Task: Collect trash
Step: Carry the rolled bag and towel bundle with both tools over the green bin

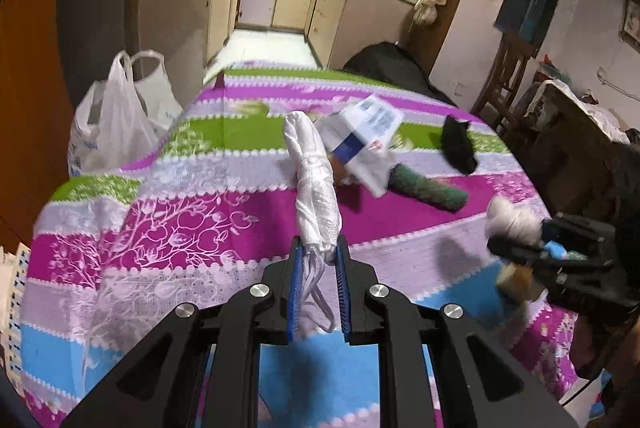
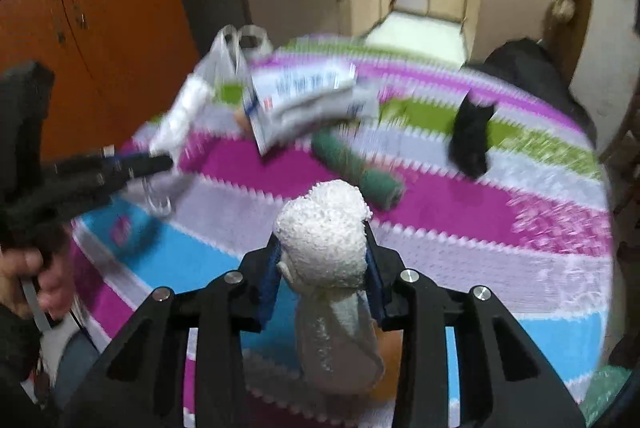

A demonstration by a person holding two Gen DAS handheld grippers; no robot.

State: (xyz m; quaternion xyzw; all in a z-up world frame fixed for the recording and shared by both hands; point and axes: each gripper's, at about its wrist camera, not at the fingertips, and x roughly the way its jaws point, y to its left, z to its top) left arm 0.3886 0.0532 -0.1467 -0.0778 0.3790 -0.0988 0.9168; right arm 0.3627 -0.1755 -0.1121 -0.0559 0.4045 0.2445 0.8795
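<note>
left gripper [image 1: 319, 254] has its jaws clamped on a twisted white plastic bag [image 1: 314, 183], held up over the striped bedspread [image 1: 168, 228]. right gripper [image 2: 325, 260] is pinched shut on a fuzzy white wad [image 2: 326, 232]. out on the spread there's a crumpled white-and-blue packet [image 1: 362, 137], a green roll [image 1: 430, 187] just beside it, and a black scrap [image 1: 458, 143] farther right. white carrier bag [image 1: 120, 115] stands at the left edge.
</note>
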